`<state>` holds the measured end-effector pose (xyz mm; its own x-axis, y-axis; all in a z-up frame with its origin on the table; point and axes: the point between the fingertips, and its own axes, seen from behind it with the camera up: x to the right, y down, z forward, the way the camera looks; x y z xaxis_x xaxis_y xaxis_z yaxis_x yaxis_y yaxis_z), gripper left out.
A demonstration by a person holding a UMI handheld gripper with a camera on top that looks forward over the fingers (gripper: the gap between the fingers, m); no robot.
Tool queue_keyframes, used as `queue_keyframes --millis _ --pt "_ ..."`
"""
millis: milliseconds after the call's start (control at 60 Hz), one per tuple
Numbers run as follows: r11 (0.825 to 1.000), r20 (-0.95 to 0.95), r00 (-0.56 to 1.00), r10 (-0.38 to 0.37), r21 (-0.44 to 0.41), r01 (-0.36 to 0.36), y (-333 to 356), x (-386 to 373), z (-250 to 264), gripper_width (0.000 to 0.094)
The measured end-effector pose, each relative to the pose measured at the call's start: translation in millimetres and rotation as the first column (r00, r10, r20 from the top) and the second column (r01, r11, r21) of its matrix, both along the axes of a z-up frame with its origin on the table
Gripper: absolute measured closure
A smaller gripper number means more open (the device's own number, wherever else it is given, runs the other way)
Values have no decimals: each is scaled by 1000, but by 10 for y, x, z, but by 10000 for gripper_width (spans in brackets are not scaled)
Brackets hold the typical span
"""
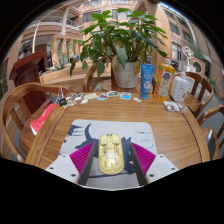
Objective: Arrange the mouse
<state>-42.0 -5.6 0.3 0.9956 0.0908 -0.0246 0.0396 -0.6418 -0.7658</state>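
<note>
Between fingers of hand-held gripper [112,158]: pale yellow mouse [111,153], pads pinching its sides, above grey mat [100,132] on counter [170,125]. Pickup looks done; placing on mat remains, by my judgement.

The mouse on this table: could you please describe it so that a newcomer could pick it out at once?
Start at the round wooden table with the potted plant at its far edge. On the near side lies a grey mat, and on it the mouse, held between the gripper fingers. It is pale yellow and alone on the mat, while the small items sit beyond it by the plant.
</note>
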Motion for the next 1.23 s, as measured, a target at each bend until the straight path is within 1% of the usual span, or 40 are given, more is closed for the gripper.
queue_keyframes --millis 33,50,100,317,500,617,767,933,1233 --pt "1000 6 1000 1 17 -1 -49 -2 90 114" --pt "1000 8 1000 0 25 0 -76 1 137 68" --pt "999 12 1000 -1 43 0 -173 4 303 86" --pt "991 29 999 -17 136 13 -793 15 1151 79" --pt "975 38 999 -32 221 23 -1421 14 1864 82" --pt "966 44 998 -37 256 24 -1772 2 2139 82" --pt "962 51 998 -32 272 17 -2169 -40 2293 78" --pt "963 60 998 -18 268 2 -2461 -137 2269 79" --pt "969 80 997 16 244 -35 -2630 -230 2139 82"
